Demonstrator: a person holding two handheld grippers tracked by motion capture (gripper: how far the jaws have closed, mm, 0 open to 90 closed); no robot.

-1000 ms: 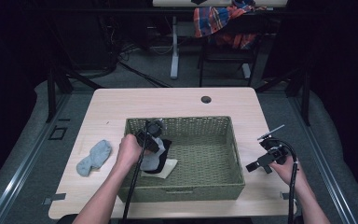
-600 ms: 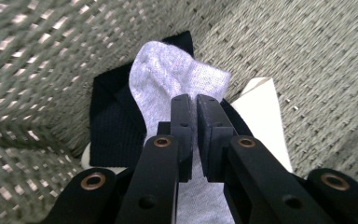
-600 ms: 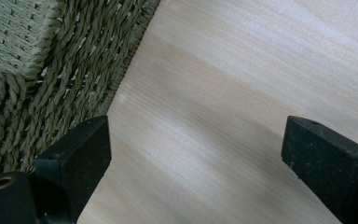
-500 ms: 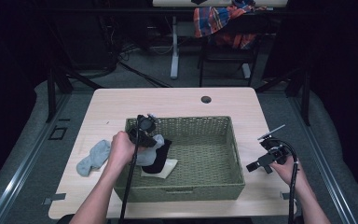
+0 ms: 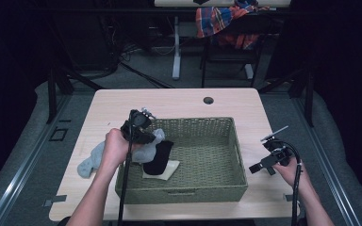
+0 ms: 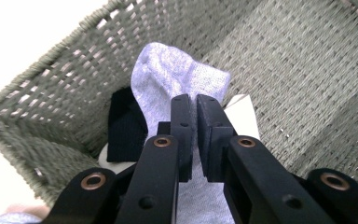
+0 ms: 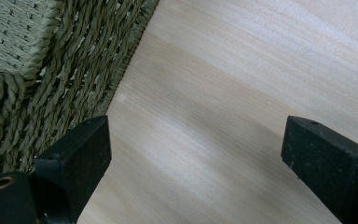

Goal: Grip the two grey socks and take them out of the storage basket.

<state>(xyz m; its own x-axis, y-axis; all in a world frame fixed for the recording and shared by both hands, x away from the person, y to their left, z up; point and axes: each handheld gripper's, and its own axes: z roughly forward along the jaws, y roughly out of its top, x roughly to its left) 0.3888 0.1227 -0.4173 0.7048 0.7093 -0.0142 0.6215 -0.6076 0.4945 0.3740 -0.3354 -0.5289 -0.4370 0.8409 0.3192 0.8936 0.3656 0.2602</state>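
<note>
Left tongs [image 6: 193, 109] pinching soft pale grey sock [image 6: 177, 79], now lifted off basket floor since a second ago, so probably heading out to join matching pale grey sock [image 5: 88, 159] on worktop [image 5: 179, 101]. Beneath: one black sock [image 5: 159, 157], one cream sock [image 5: 162, 170], one woven green basket [image 5: 217, 188]. Right tongs [image 7: 196, 154] spread wide, idle.

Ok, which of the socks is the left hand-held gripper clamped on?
The pale grey sock at the basket's left end, pinched between the left hand-held gripper. The black sock lies in the basket; another grey sock lies on the table.
</note>
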